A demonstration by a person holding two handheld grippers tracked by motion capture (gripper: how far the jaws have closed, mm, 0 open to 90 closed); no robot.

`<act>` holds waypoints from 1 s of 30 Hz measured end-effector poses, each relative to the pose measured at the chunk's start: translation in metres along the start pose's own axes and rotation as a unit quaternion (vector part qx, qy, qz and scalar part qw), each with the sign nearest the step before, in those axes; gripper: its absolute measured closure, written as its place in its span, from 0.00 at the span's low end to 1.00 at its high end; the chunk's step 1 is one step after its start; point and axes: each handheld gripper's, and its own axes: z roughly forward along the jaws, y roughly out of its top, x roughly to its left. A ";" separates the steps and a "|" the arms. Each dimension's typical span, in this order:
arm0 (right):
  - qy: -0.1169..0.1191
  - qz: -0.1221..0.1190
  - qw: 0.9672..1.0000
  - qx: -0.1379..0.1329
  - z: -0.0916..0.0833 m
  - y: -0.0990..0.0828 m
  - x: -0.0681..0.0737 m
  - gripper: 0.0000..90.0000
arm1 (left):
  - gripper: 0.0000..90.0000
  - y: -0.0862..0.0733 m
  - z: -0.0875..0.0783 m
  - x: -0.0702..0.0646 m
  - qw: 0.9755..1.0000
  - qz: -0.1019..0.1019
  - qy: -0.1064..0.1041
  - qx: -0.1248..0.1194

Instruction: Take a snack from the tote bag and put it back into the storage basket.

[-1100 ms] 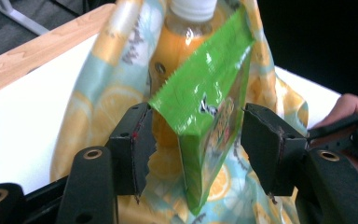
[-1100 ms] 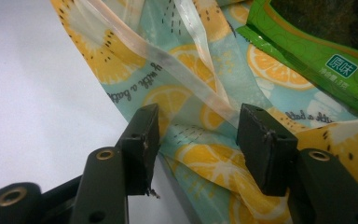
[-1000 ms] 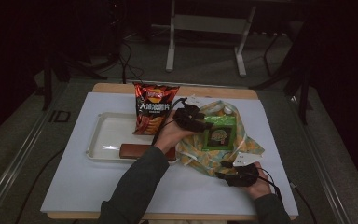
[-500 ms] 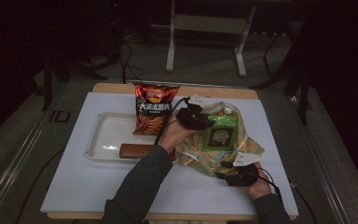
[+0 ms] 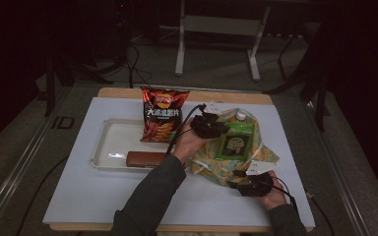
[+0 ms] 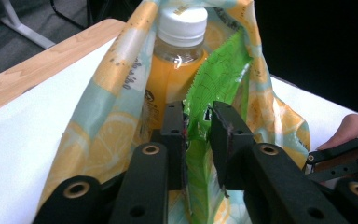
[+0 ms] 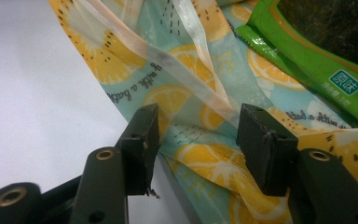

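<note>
Closing over the last moments, the left gripper (image 6: 196, 122) has brought its jaws in on the serrated upper edge of the green snack packet (image 6: 214, 74), which now stands pinched between the pads; the hand itself has barely shifted from its earlier place above the bag

Item: lemon-print bag (image 5: 211, 164), lying open on the white table (image 5: 103, 196), right of centre. Contents: green snack packet (image 5: 236, 142), resting in the bag's mouth, its top edge held by the left gripper (image 5: 211, 127); juice bottle (image 6: 175, 70) with white cap, orange liquid, just behind the packet and inside the bag

Item: right gripper (image 7: 198, 140), near the bag's lower right corner in the high view (image 5: 252, 186). Jaws stand apart, released, with the bag's clear plastic handle strip (image 7: 168, 58) and printed fabric (image 7: 205, 158) lying between them, unpressed

Item: white tray (image 5: 113, 132), left of the bag on the table. Holds a brown bar-shaped pack (image 5: 145, 159) at its near rim

Item: red crisp bag (image 5: 162, 115), upright at the tray's far right corner, just beside the left hand (image 5: 189, 142)
</note>
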 end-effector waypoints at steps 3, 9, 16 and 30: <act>0.000 0.000 1.000 0.000 0.000 0.000 0.000 0.54 | 0.89 0.000 -0.001 -0.002 1.000 0.002 0.001 -0.002; 0.000 0.000 1.000 0.000 0.000 0.000 0.000 0.54 | 0.98 -0.001 -0.005 -0.005 1.000 0.012 0.004 -0.008; -0.001 -0.001 1.000 0.000 0.000 0.000 0.000 0.54 | 0.98 -0.004 -0.022 -0.008 1.000 0.017 -0.002 -0.018; -0.002 -0.002 1.000 -0.001 0.000 0.000 0.000 0.54 | 0.99 -0.015 -0.047 -0.009 0.999 0.010 -0.013 -0.050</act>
